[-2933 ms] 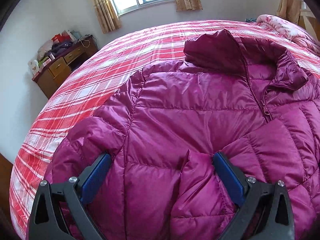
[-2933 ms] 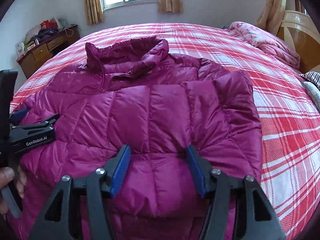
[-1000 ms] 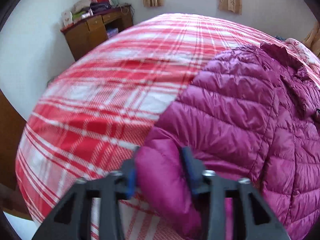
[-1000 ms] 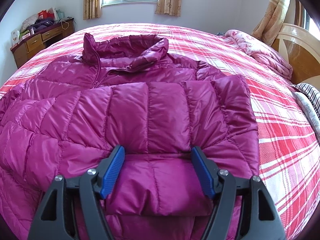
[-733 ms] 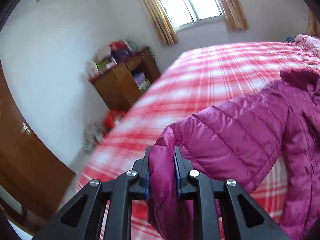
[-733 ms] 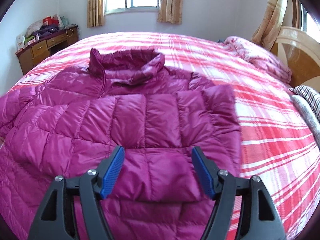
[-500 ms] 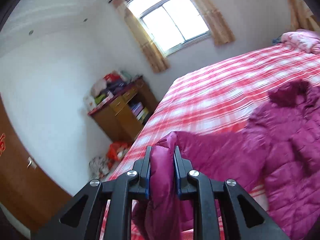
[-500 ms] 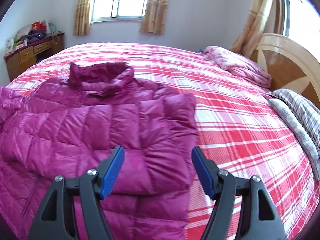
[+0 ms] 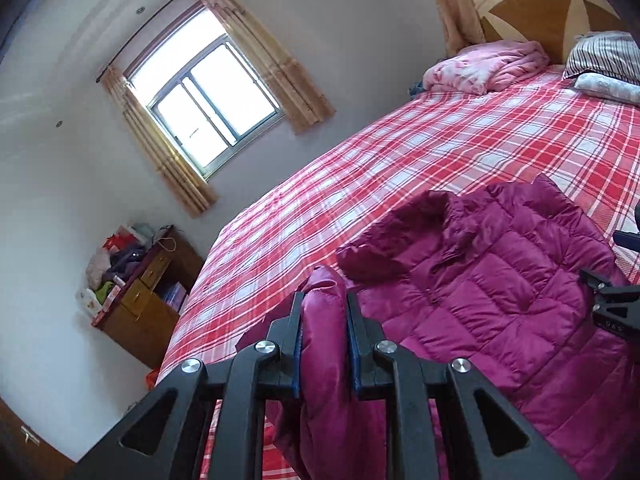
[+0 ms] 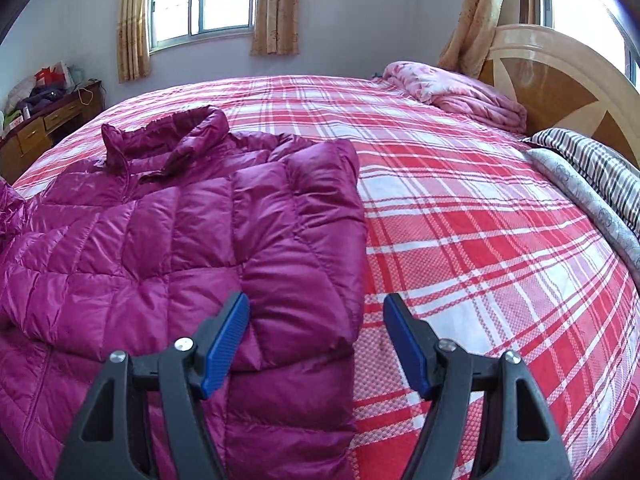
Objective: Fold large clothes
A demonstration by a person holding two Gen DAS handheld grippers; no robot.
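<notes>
A magenta quilted puffer jacket (image 10: 192, 220) lies front-up on the red plaid bed (image 10: 460, 208), collar toward the window. Its right sleeve is folded across the chest. My left gripper (image 9: 323, 320) is shut on the jacket's left sleeve (image 9: 324, 360) and holds it raised above the bed's edge; the sleeve hangs down below the jaws. The jacket body (image 9: 500, 292) lies to the right in that view. My right gripper (image 10: 316, 320) is open and empty, hovering over the jacket's right edge near the hem.
A pink folded quilt (image 10: 452, 92) and striped pillows (image 10: 592, 168) lie by the wooden headboard (image 10: 560, 80). A cluttered wooden dresser (image 9: 140, 300) stands by the wall left of the bed. The right gripper's body shows at the right edge of the left wrist view (image 9: 616, 308).
My left gripper closed on the left sleeve and lifted it up off the bed. My right gripper drifted right, from over the jacket's middle to its right edge, staying open.
</notes>
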